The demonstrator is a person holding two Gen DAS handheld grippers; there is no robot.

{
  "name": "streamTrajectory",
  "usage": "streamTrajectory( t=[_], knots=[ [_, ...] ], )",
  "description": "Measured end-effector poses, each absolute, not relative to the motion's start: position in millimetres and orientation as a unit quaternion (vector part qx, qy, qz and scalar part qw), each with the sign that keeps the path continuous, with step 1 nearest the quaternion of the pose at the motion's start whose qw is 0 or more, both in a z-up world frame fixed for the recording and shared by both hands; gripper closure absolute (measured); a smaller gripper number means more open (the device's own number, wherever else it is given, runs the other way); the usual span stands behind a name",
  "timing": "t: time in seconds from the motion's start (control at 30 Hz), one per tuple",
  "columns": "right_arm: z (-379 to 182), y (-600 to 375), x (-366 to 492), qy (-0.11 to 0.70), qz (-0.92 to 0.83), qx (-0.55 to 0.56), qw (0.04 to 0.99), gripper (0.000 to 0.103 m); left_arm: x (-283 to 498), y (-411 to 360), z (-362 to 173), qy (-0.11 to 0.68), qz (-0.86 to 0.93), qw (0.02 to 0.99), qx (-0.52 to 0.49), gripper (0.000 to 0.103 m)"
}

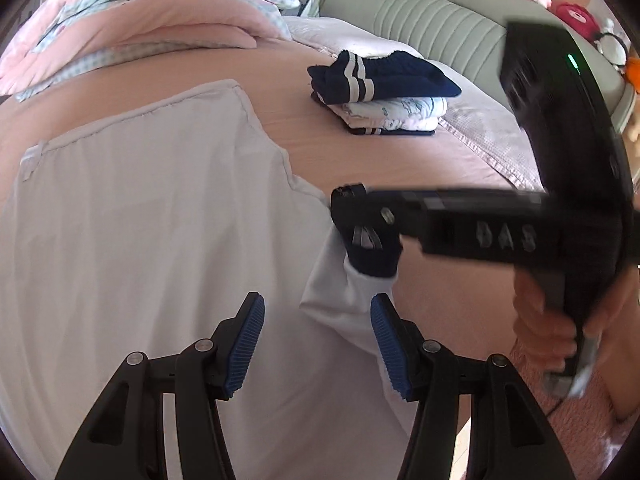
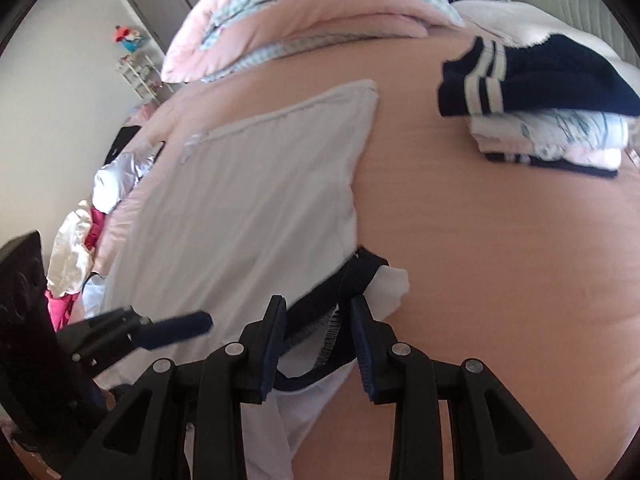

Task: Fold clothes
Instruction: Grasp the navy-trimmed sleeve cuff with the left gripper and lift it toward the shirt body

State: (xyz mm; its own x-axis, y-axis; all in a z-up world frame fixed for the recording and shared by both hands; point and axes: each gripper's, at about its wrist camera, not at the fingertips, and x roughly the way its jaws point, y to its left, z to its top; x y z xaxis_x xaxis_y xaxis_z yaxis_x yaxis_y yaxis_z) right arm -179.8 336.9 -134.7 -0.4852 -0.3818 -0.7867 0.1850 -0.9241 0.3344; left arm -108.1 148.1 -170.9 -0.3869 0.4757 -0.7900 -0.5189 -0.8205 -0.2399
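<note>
A white garment (image 1: 140,220) with navy trim lies spread flat on the pink bed (image 1: 400,168), its body running away from both cameras toward the pile of pink bedding (image 1: 140,36) at the far end. One sleeve (image 1: 344,300) hangs off its right edge, and this is the part the next fold turns on. The sleeve's long axis runs roughly alongside the body, with its navy cuff (image 1: 374,258) at the far end.

In the right wrist view, the right gripper (image 2: 318,332) has its jaws part-way closed with the navy cuff and a bunch of white fabric between them; the cloth looks gathered and lifted, so I judge it clamped on the cuff, though the pad contact itself is not sharp. In the left wrist view the same gripper reaches in from the right and meets the cuff from above.

The left gripper (image 1: 318,340) hovers with its jaws apart and nothing between the pads: the left pad sits over the body of the garment, the right pad just beside the near part of the sleeve. So the sleeve lies directly ahead of and between the left jaws, and the body lies to the left of the held cuff. The sleeve would seemingly have to travel leftward, across onto the body, with the right hand the one already holding it.

A stack of folded clothes (image 1: 384,96) sits well apart, toward the headboard (image 1: 420,8).
</note>
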Motion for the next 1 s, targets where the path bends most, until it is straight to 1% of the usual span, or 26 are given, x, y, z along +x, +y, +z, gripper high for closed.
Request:
streamTrajectory(
  t=[0.1,0.2,0.23,0.27,0.3,0.33,0.43,0.5,0.57,0.67,0.83,0.87,0.9,0.93,1.0],
  knots=[
    [-137.2,339.3,-186.8,-0.126,-0.858,0.466,0.178,0.071,-104.9,153.3,-173.1,0.036,0.831,0.31,-0.461,0.05],
    [-138.3,355.5,-183.1,-0.192,-0.85,0.451,0.194,0.071,-103.8,164.7,-172.5,0.05,0.834,0.317,-0.45,0.05],
    [-134.6,360.9,-180.1,-0.204,-0.851,0.445,0.193,0.071,-104.3,170.0,-172.4,0.057,0.836,0.316,-0.445,0.053],
    [-131.0,367.8,-177.6,-0.209,-0.854,0.441,0.181,0.071,-105.9,175.2,-173.4,0.061,0.835,0.316,-0.446,0.066],
    [-127.5,373.2,-175.7,-0.209,-0.857,0.442,0.164,0.071,-107.7,180.3,-174.5,0.066,0.834,0.315,-0.447,0.073],
    [-123.9,378.6,-173.8,-0.209,-0.86,0.442,0.146,0.071,-109.4,185.4,-175.6,0.07,0.833,0.315,-0.449,0.076],
    [-131.0,400.6,-171.2,-0.226,-0.85,0.466,0.093,0.071,-109.7,192.9,-176.9,0.087,0.829,0.312,-0.456,0.076],
    [-139.8,414.8,-171.4,-0.241,-0.836,0.489,0.063,0.071,-106.8,190.1,-170.0,0.076,0.828,0.32,-0.454,0.076],
    [-144.2,426.9,-169.9,-0.252,-0.828,0.499,0.045,0.071,-103.7,191.3,-166.5,0.08,0.828,0.325,-0.45,0.073],
    [-141.1,430.6,-166.6,-0.245,-0.83,0.499,0.048,0.071,-102.0,200.1,-169.4,0.106,0.823,0.328,-0.451,0.07],
    [-137.4,420.4,-162.1,-0.209,-0.836,0.505,0.051,0.071,-98.7,219.5,-176.3,0.144,0.817,0.33,-0.45,0.069],
    [-136.6,418.8,-160.8,-0.205,-0.837,0.505,0.051,0.071,-98.3,223.4,-180.8,0.16,0.817,0.322,-0.451,0.071],
    [-135.8,417.2,-159.9,-0.199,-0.839,0.505,0.051,0.071,-98.8,226.1,-183.6,0.172,0.817,0.313,-0.452,0.077],
    [-135.1,415.5,-159.7,-0.191,-0.841,0.504,0.049,0.071,-102.2,222.1,-180.3,0.161,0.824,0.302,-0.452,0.093],
    [-133.7,411.6,-160.2,-0.173,-0.846,0.503,0.043,0.071,-109.4,213.0,-172.7,0.133,0.839,0.277,-0.45,0.096]
  ],
)
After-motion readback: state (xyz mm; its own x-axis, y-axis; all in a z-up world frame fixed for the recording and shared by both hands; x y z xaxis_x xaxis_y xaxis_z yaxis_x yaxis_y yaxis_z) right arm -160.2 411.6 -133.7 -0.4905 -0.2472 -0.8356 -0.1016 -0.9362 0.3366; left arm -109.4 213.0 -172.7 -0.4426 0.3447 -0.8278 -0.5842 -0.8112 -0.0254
